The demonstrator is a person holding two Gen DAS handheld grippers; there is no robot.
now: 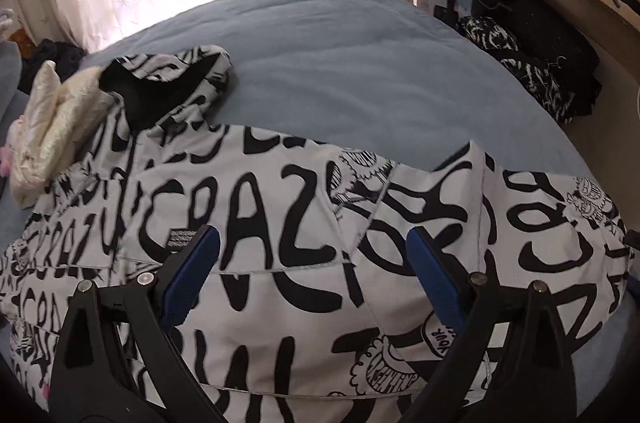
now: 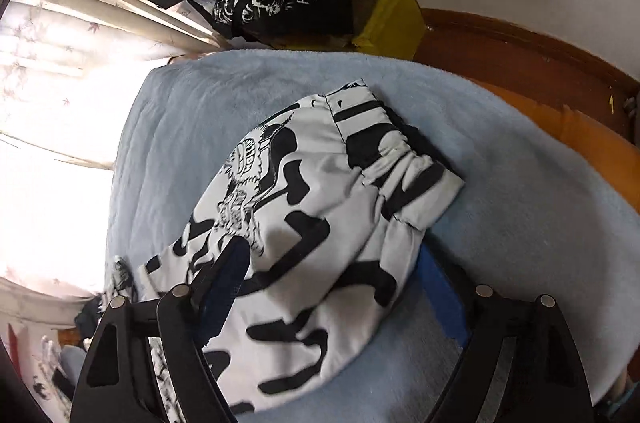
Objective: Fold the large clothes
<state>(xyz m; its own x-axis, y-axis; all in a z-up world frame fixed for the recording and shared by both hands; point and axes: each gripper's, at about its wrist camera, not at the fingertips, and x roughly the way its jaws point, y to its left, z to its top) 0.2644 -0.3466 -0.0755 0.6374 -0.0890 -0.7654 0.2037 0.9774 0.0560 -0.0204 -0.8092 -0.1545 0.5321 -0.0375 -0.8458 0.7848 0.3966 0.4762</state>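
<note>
- Left wrist view: the jacket (image 1: 280, 263) lies spread across the blue blanket (image 1: 340, 63), hood (image 1: 168, 83) toward the curtain. The left gripper (image 1: 312, 275) hovers spread apart and empty over its chest, likely picking a fold line.
- Right wrist view: the right gripper (image 2: 340, 287) stands open, straddling the sleeve (image 2: 320, 207) near its elastic cuff (image 2: 404, 159), apparently ready to pinch it and fold inward.

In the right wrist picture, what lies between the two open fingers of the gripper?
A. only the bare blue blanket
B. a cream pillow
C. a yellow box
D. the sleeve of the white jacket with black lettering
D: the sleeve, elastic cuff at its far end, lies on the blue blanket between the spread fingers of the right gripper.
</note>
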